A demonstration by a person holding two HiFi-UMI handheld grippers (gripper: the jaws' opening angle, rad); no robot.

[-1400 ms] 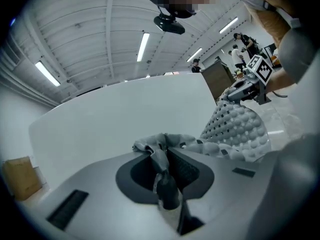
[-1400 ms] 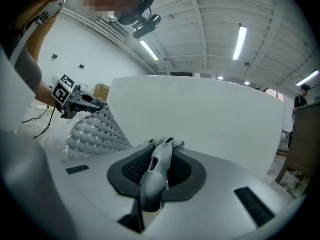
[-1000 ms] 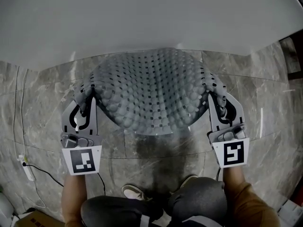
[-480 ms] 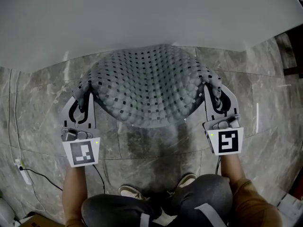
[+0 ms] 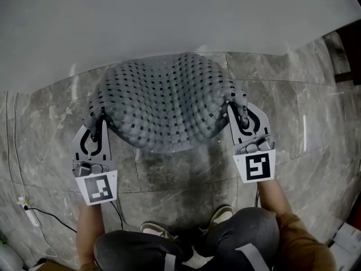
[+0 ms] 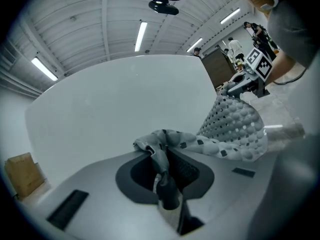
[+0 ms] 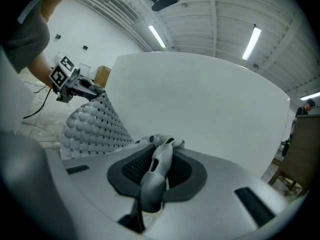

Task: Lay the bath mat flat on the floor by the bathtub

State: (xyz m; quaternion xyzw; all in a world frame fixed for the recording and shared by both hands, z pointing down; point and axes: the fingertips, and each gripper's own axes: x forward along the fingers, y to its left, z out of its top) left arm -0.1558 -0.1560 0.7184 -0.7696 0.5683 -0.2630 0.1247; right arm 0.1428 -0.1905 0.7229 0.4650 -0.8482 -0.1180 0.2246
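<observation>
Left claw [image 5: 96, 126] and right claw [image 5: 239, 110] each pinch a corner of the bath mat [image 5: 163, 103]. It sags between them, apparently off the floor [image 5: 186, 179], with the bathtub [image 5: 169, 27] just beyond. Lowering and flattening are not yet done.
</observation>
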